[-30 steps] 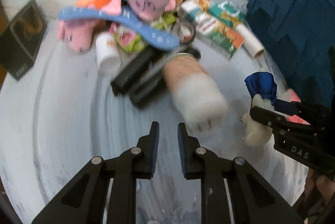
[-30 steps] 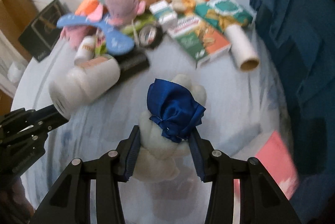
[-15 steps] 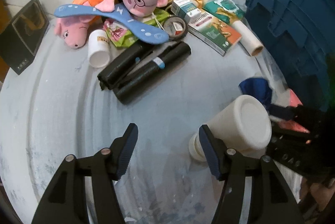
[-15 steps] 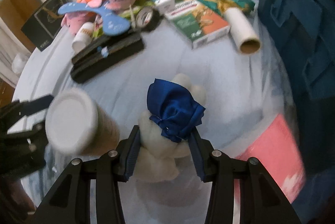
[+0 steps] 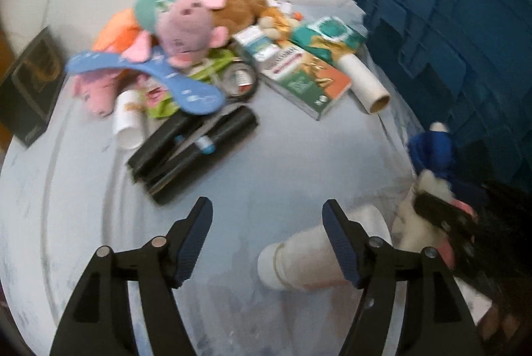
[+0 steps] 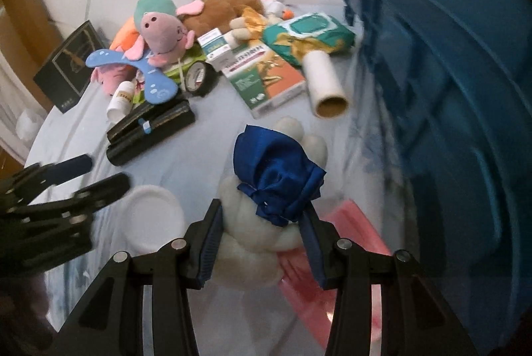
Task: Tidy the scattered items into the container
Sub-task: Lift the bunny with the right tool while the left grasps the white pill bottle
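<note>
1. the step in hand looks like carrying a toy to the bin; the right tool (image 6: 261, 239) is clamped on a white plush toy (image 6: 246, 243) with a blue satin hood (image 6: 276, 169), its pads pressing the soft body from both sides, the toy lifted above the pale blue worktop (image 6: 212, 129) beside the blue crate (image 6: 449, 73).
2. the left tool (image 5: 267, 238) is opening, its jaws wide and nothing between them; a white plastic bottle (image 5: 299, 259) lies on its side just behind the right-hand finger, free of the pads.
3. next, i judge, the toy must go up over the crate's tall ribbed wall and be let go inside; the wall is high and close, so the lift needs clearance.
4. the rest waits in a heap at the far edge: a pink pig plush (image 5: 188, 30) and brown bear (image 5: 241, 6), both fuzzy and squashy; a flat blue boomerang-shaped piece (image 5: 149, 73); glossy black tubes (image 5: 196, 146); a stiff green and orange carton (image 5: 307, 80); a cardboard-cored white roll (image 5: 364, 83); a soft wipes pack (image 6: 307, 33); a tape ring (image 6: 199, 78).
5. a flat pink packet (image 6: 329, 253) lies under the held toy.
</note>
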Demonstrator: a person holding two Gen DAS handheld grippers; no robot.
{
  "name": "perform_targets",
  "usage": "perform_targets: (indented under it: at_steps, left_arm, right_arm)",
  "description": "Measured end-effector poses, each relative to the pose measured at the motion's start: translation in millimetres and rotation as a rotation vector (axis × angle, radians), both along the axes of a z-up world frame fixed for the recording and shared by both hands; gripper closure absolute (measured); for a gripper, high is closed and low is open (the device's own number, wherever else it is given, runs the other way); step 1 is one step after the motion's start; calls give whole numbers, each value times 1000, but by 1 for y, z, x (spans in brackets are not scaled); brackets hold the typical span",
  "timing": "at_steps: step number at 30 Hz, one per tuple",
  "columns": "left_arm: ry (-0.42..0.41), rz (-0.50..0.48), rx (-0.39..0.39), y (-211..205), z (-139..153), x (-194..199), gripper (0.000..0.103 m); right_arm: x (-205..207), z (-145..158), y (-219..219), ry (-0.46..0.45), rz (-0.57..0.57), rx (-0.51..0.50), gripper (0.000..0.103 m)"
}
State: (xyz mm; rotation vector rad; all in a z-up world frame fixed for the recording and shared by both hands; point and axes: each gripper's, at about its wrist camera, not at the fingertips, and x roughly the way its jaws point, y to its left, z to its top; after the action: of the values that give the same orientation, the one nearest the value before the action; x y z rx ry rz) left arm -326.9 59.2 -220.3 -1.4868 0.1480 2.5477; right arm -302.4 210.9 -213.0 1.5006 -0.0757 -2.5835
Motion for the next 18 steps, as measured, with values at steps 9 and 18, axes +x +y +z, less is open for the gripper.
perform_targets:
  at_steps: [9, 18]
  left_arm:
    - [-12, -154, 16, 11, -2, 32, 35]
    - [-6, -391, -9, 36, -11, 61, 35]
  right_arm:
    - [61, 5, 18, -2, -139, 13, 58]
    - [116, -7, 21, -26, -306, 1, 58]
